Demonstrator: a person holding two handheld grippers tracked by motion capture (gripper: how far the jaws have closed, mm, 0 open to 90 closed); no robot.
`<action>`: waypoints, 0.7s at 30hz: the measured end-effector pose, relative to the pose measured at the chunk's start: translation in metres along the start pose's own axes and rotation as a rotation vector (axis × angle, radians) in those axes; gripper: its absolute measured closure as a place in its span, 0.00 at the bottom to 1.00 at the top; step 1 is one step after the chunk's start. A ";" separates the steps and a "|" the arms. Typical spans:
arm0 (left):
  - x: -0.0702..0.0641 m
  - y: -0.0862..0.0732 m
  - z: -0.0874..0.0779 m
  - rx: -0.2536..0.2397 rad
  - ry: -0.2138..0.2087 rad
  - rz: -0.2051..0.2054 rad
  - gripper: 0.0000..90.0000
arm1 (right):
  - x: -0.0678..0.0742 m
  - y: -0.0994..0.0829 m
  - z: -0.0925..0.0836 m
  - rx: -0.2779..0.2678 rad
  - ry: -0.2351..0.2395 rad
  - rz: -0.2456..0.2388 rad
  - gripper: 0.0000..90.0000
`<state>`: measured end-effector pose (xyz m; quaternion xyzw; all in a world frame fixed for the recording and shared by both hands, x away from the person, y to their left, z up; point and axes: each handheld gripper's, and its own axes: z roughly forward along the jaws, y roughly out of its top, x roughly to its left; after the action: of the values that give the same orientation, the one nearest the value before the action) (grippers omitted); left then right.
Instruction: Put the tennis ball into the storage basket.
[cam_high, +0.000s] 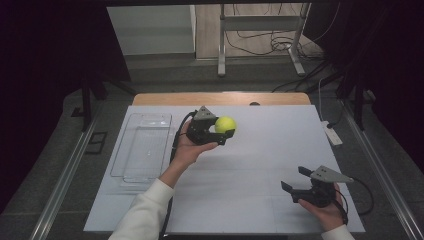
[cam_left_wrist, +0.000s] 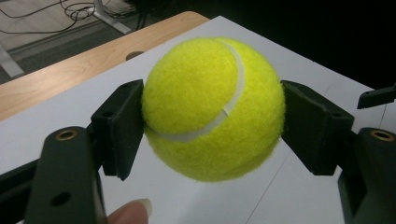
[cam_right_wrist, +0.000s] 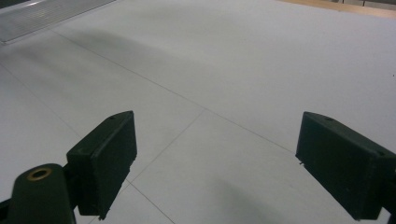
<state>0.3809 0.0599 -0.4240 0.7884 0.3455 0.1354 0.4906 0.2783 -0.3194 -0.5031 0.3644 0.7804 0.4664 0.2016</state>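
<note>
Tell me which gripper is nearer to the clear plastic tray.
Left. The left gripper holds the tennis ball just right of the clear tray; the right gripper sits far across the table, open.

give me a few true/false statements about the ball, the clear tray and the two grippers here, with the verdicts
1. The left gripper is shut on the tennis ball. True.
2. The tennis ball lies inside the clear tray. False: it is held between the left gripper's pads, apart from the tray.
3. The right gripper holds a second ball. False: its jaws stand open with nothing between them.
4. The clear tray sits on the white table surface on the left gripper's side. True.
5. The tennis ball rests on the table. False: it is held above the surface.
</note>
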 end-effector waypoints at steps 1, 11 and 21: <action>0.000 -0.001 -0.002 -0.003 -0.001 0.001 0.31 | 0.000 0.000 0.000 0.001 -0.001 0.001 0.14; 0.004 -0.006 -0.012 -0.018 0.011 -0.004 0.31 | 0.000 0.000 0.000 0.003 -0.003 0.000 0.14; 0.008 -0.008 -0.020 -0.033 0.029 -0.008 0.31 | 0.000 -0.001 0.000 0.002 -0.004 0.002 0.14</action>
<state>0.3719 0.0812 -0.4226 0.7767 0.3535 0.1507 0.4991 0.2780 -0.3197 -0.5038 0.3663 0.7802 0.4650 0.2021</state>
